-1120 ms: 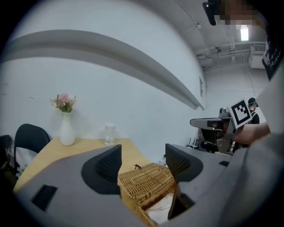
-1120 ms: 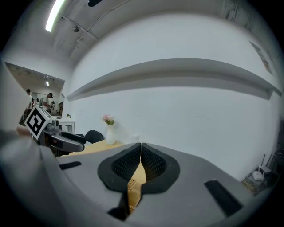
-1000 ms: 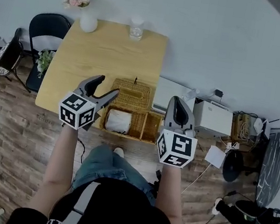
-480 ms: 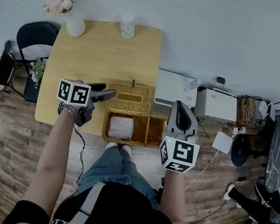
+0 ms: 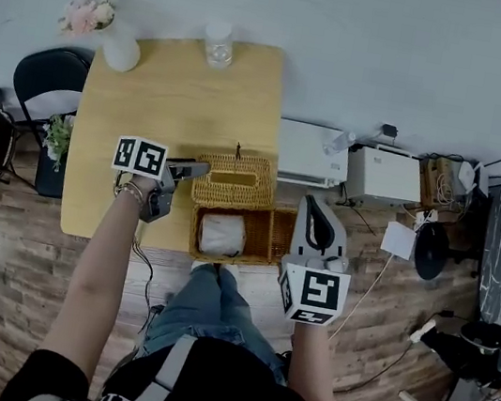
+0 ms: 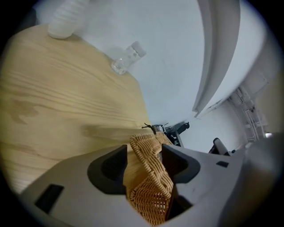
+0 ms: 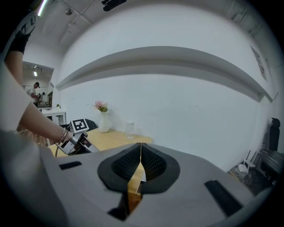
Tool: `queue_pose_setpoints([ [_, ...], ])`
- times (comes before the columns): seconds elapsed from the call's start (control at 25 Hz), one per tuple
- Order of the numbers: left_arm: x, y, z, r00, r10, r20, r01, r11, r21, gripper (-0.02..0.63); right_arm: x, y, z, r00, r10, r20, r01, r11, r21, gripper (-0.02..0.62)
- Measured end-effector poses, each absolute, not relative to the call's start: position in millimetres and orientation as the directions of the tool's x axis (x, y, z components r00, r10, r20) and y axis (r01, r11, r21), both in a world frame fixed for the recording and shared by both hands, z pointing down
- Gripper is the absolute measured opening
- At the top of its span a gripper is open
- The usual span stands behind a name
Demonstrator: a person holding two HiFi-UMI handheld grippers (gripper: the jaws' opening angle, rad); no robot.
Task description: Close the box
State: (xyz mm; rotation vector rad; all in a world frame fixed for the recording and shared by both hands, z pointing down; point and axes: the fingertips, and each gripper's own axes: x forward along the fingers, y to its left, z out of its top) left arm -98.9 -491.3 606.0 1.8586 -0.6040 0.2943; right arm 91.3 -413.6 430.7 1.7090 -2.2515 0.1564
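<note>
As left gripper jaws close, box lid between.

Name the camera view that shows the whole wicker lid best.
The head view: the wicker lid lies open behind the box. The left gripper view shows only its edge, close up; the right gripper view, just an unclear wicker sliver.

The wicker box stands open at the counter's near right corner, its lid swung back and a white roll inside; the right hand-held gripper is just beside its right wall.
</note>
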Motion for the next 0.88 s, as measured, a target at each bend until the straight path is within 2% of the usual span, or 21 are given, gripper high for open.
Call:
queue_pose_setpoints([
  [0.2, -96.0, -504.9, 609.3, 0.865, -0.296, 0.405, -0.472, -0.209, 0.856, 0.206, 89.6, -406.8, 436.9, -0.211, -0.92, 0.33, -0.96, 0.259, 0.109, 0.015],
  [0.28, -97.5, -509.7, 609.1, 0.857, -0.328, 0.398, -0.477, -0.209, 0.854, 0.132, 87.7, -405.6, 436.5, -0.204, -0.921, 0.331, -0.961, 0.253, 0.112, 0.015],
  [0.6, -97.7, -515.2, 595.3, 0.84, -0.397, 0.371, -0.498, -0.29, 0.817, 0.121, 78.0, -398.6, 438.7, -0.188, -0.921, 0.341, -0.961, 0.244, 0.129, 0.015],
  [0.88, -99.6, -513.6, 564.4, 0.809, -0.448, 0.381, -0.57, -0.439, 0.694, 0.118, 71.0, -392.4, 429.0, -0.181, -0.928, 0.327, -0.964, 0.232, 0.127, 0.015],
])
